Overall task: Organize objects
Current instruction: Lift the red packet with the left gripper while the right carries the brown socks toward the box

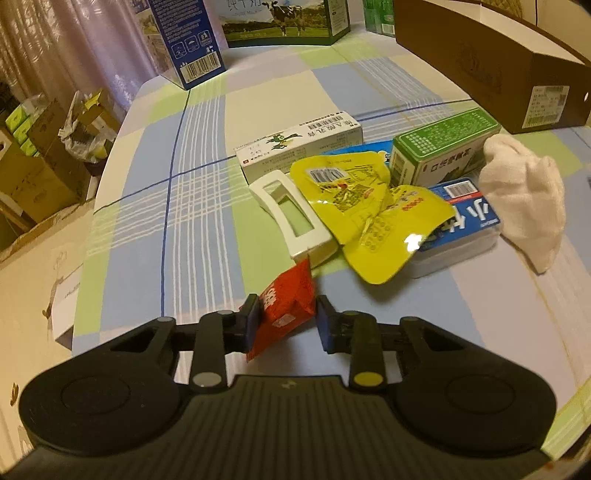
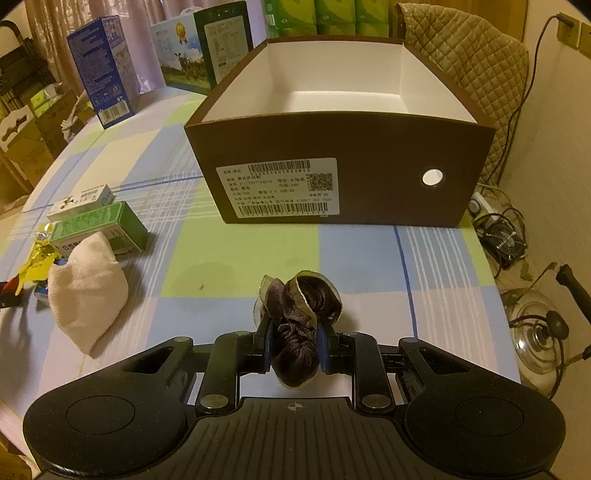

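On the tabletop [image 2: 240, 258], covered by a checked cloth of blue, green and cream, a heap of small things lies next to a big brown box [image 2: 340, 155]. The box is open on top and white inside, and nothing can be seen in it.

The left hand-held gripper [image 1: 283, 323] is clamped on a small red packet [image 1: 286, 308]. The packet sticks out between the two blue pads, just in front of the heap. In the heap, a white clip [image 1: 291, 218] lies partly under a crinkly yellow bag [image 1: 369, 210]. Behind them sit a long white box [image 1: 299, 146] and a green box [image 1: 443, 147]. A blue-and-white pack [image 1: 465, 218] lies under the edge of the yellow bag. A white sock [image 1: 524, 195] leans on the green box and the blue-and-white pack.

The right hand-held gripper [image 2: 295, 345] is clamped on a dark, bunched-up cloth with a gold trim [image 2: 299, 314]. It is in front of the brown box, near the wall with the white label. In this view the white sock [image 2: 88, 291] lies off to the left, touching the green box [image 2: 99, 229].

At the far end of the tabletop stand a tall blue carton [image 2: 101, 70] and a carton with a cow picture [image 1: 284, 18].
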`<act>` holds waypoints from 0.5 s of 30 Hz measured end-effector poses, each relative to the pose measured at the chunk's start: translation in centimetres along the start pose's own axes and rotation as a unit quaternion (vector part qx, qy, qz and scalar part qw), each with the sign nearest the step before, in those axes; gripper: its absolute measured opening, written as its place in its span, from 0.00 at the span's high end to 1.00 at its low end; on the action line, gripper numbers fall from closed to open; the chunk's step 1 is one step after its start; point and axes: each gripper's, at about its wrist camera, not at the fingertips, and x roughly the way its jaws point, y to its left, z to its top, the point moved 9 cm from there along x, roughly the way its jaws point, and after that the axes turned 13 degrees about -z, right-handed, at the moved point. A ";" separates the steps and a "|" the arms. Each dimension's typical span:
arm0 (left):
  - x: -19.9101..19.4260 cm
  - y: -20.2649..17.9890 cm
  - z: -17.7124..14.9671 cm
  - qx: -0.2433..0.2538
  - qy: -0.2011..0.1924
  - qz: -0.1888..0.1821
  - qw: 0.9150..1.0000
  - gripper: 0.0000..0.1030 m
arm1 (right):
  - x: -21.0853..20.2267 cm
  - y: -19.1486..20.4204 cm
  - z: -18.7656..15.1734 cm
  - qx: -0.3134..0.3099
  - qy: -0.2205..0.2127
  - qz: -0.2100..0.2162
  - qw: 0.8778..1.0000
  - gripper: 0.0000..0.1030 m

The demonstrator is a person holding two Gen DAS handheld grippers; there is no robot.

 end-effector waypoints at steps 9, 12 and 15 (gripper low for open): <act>-3.0 -1.0 0.8 -0.071 -0.027 -0.014 0.997 0.87 | -0.6 0.4 1.0 -0.008 -0.011 0.025 1.000 0.80; -3.7 -1.2 0.9 -0.107 -0.032 -0.028 0.993 0.88 | -0.7 0.5 1.3 -0.010 -0.014 0.032 0.999 0.80; -3.9 -1.4 0.8 -0.139 -0.031 -0.040 0.989 0.88 | -0.7 0.5 1.5 -0.013 -0.015 0.036 0.999 0.80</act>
